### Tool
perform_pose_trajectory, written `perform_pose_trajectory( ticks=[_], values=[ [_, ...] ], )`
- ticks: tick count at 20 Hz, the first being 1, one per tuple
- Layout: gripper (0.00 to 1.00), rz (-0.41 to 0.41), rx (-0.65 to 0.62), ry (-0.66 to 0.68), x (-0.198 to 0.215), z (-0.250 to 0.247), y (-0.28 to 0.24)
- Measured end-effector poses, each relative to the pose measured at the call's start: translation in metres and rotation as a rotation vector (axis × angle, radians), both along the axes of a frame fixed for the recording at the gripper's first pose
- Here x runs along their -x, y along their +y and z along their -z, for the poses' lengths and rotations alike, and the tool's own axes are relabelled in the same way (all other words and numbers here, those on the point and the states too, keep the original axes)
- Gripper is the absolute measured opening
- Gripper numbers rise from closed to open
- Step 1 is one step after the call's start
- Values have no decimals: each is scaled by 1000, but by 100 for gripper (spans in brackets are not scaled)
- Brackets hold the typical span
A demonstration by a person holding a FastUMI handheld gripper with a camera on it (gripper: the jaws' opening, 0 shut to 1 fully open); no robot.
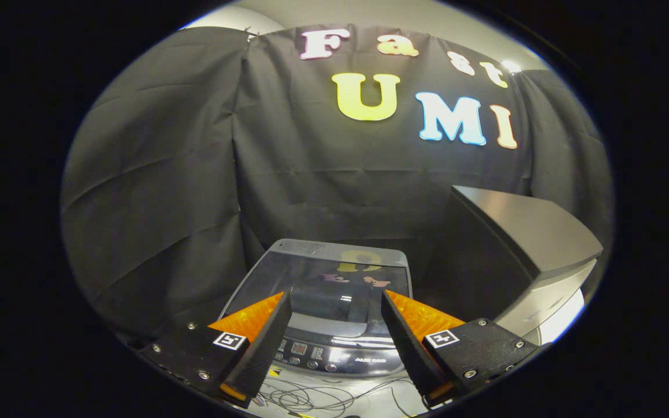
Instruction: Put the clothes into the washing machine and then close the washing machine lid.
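Note:
A top-loading washing machine point(323, 290) stands below and ahead of me, its dark glass lid point(334, 276) lying flat and shut. Its control panel with buttons point(317, 352) faces me, just beneath the fingers. My gripper point(334, 299) hangs above the machine's front, open, with nothing between its fingers. I see no clothes here.
A grey box-shaped appliance point(520, 255) stands to the right of the washing machine, taller than it. Loose cables point(317, 397) lie on the pale floor in front of the machine. Black cloth walls close in behind and to the left.

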State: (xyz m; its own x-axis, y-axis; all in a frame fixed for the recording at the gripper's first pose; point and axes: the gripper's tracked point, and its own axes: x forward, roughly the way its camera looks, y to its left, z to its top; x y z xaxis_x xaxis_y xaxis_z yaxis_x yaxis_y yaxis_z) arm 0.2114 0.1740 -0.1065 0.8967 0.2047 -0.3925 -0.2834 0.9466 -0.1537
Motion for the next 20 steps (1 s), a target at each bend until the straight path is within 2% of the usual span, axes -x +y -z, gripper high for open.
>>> perform_pose_trajectory(
  ticks=[2, 6, 12, 15, 20],
  values=[
    [96, -29, -13, -39, 30, -18, -21],
    [96, -35, -23, -87, 87, -52, -67],
    [96, -20, -136, -242, 160, -124, -104],
    [96, -20, -184, -299, 191, -138, -110],
    [95, 7, -183, -354, 244, -141, -131]
  ],
)
